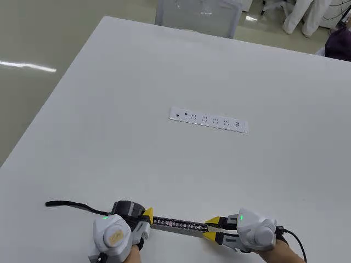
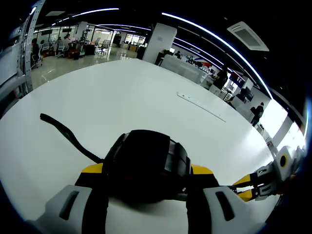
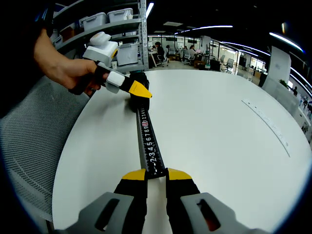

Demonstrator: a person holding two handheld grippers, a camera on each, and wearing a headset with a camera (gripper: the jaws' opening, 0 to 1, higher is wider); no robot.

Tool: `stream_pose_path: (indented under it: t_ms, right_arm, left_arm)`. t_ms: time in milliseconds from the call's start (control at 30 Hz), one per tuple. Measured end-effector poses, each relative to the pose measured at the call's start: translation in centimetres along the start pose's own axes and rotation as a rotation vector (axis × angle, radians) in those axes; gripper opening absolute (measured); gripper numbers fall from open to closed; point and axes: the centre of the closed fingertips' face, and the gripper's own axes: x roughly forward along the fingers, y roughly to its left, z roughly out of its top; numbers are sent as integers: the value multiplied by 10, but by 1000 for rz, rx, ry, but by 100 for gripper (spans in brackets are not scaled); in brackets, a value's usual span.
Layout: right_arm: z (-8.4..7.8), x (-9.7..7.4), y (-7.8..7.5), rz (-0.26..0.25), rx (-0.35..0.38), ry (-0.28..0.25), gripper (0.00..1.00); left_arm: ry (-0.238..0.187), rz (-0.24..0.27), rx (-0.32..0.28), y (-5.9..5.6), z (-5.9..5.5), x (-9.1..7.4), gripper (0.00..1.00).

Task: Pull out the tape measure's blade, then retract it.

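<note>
Along the near edge of the white desk, toward its left corner, sits the black tape measure. The left gripper holds it: the left gripper view shows the yellow-tipped fingers closed against both sides of the case. A black strap trails from the case leftward, lying flat on the desk surface.

The blade is out of the case and runs to the right, roughly parallel with the near edge and low over the desk. Its face is dark with pale figures; the right gripper view reads 2 through 9 along the blade.

The right gripper holds the free end. Its fingers stand narrow, pinching the blade tip between the yellow pads. The two grippers are well apart, with the extended blade between them.

A hand grips the left gripper's handle in the right gripper view.

At mid-desk, well clear of the work, a white power strip lies flush with the surface.
</note>
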Motion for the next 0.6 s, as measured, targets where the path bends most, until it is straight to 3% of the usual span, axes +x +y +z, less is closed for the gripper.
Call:
stream_pose_path:
  t_ms: [600]
  right_arm:
    - [8, 11, 3, 8, -2, -3, 12]
  left_arm:
    - [0, 0, -2, 0, 0, 0, 62]
